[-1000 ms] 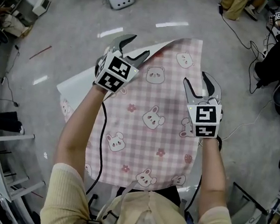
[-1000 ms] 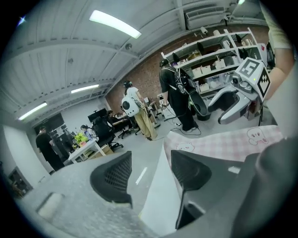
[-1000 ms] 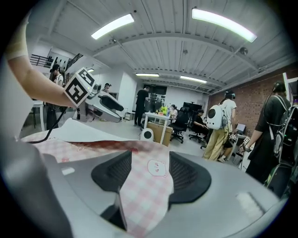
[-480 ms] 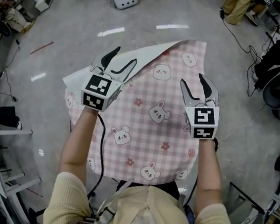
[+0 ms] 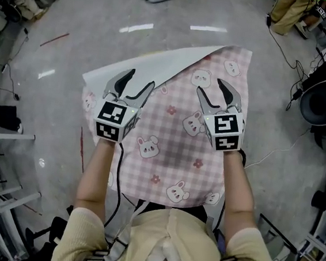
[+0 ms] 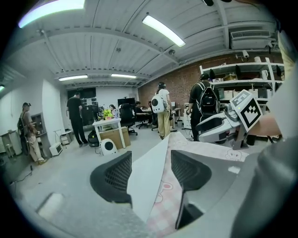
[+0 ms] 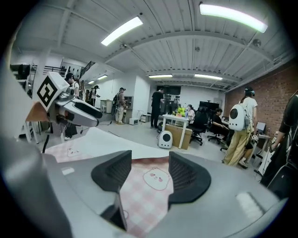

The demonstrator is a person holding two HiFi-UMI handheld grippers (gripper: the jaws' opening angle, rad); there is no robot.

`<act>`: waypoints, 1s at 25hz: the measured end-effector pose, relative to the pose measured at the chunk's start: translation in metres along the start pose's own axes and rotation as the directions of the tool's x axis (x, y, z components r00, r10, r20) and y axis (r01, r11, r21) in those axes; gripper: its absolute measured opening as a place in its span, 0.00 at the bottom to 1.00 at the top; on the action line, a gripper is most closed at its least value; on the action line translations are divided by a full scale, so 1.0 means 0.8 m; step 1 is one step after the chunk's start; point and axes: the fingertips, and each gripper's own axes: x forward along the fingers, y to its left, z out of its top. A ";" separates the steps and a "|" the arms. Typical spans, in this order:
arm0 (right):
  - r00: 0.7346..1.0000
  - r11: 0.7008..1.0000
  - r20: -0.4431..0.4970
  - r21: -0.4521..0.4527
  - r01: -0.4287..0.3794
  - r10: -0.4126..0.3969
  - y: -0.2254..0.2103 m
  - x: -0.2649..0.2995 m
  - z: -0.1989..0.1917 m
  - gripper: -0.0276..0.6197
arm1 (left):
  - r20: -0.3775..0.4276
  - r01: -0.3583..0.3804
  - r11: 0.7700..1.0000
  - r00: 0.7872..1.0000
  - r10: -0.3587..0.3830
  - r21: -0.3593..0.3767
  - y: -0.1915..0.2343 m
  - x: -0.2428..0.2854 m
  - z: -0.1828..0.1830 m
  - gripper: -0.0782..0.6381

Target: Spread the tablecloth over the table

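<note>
Plainly, the spreading is only partly done. The left hand-held gripper hangs over the far-left part of the cloth with its jaws standing well apart and nothing clamped. Its own view shows a white flap running up between the two pads, but neither pad presses on it.

That flap is the cloth's far-left corner, turned back on itself so the plain underside faces up over the pink checks. The rest of the cloth lies pattern-up and fairly smooth, from the person's body out to the far-right corner. The bench beneath is covered, so how the edges hang cannot be told.

The right hand-held gripper hovers over the far-middle of the cloth, likewise wide open and empty, with checked fabric and a bear print showing between its pads.

By my reading, the step in hand is unfolding that turned-back corner. The next move calls for lowering the left jaws onto the flap's free edge and closing on that single layer only. The flap should then be carried outward to the far left until the white side is down. The right hand-held gripper could pin or tension the far side so the cloth does not slide.
</note>
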 end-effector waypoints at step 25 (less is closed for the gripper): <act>0.922 0.959 -0.271 0.011 -0.284 0.276 0.124 0.135 -0.066 0.42 | -0.208 -0.150 0.979 0.971 0.119 -0.138 0.005 -0.081 -0.177 0.50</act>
